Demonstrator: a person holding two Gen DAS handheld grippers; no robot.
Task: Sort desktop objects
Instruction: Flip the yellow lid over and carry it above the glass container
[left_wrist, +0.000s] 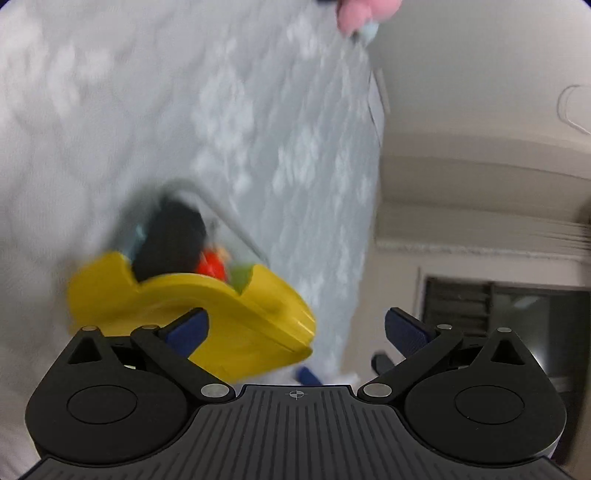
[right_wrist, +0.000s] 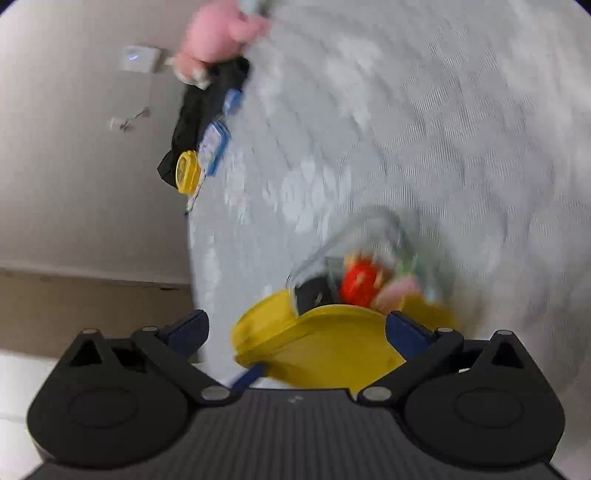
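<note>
black linkage and blue-padded fingers of the left tongs (left_wrist: 295, 328) fill the bottom of the left wrist view, spread wide and released, nothing between them. just past the left finger (left_wrist: 188, 330) sits a yellow lid (left_wrist: 192, 314), blurred, its long axis running from left to lower right, with notches cut into its far rim. behind the lid lies a clear plastic box (left_wrist: 229, 229), its long axis slanting from upper left to lower right, holding a black object (left_wrist: 171, 240), a red toy (left_wrist: 212, 264) and something green. all of it rests on the counter (left_wrist: 258, 129), covered in a pale grey cloth with white patches. the counter's right edge runs steeply from top to bottom of the view; beyond it is open room, a wall and a dark window. a pink plush toy (left_wrist: 360, 13) sits at the far edge

the right tongs (right_wrist: 295, 328) are also spread and released; the right finger (right_wrist: 406, 332) overlaps the yellow lid in the picture, though whether it touches is unclear. the clear box sits just beyond the lid. the counter's left edge drops to the floor, and along that edge lie the pink plush, a black item (right_wrist: 207, 114), two blue packets (right_wrist: 214, 147) and a small yellow case (right_wrist: 188, 171). wide bare cloth lies to the right of the box
</note>
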